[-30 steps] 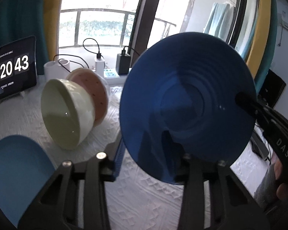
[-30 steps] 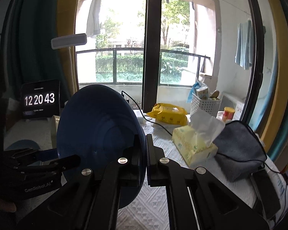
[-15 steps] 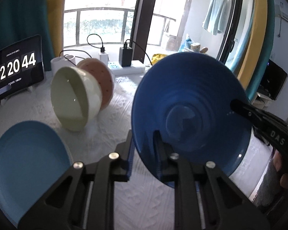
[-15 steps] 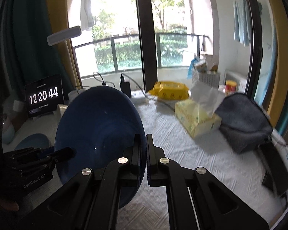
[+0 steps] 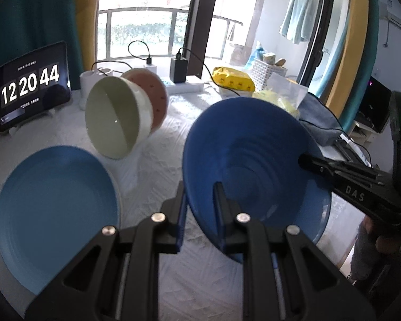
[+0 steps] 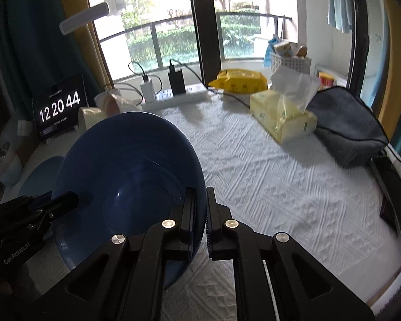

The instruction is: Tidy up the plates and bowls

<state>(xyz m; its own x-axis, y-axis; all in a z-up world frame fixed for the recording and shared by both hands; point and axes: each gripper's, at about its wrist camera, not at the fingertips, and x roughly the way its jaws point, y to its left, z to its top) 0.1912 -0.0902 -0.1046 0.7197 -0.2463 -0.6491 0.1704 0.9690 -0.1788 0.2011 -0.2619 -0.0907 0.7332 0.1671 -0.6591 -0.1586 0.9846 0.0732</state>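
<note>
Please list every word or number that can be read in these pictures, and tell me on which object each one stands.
"12 20 44": on the tablet clock.
"DAS": on the right gripper, seen from the left wrist.
"GenRobot.AI": on the left gripper, seen from the right wrist; small, only partly clear.
Small lines above and below the clock digits: too small to read.
Print on the yellow pack and tissue box: blurred.

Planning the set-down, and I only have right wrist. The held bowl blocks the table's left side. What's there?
Observer: A light blue plate lies flat on the table, beside the dark blue bowl and apart from it.
Operator: Other bowls?
Observer: A cream bowl rests tipped on its side, mouth toward the camera, with a pink bowl right behind it.
Operator: Left gripper's hold?
Observer: The left gripper has the dark blue bowl's near rim between its fingers.
</note>
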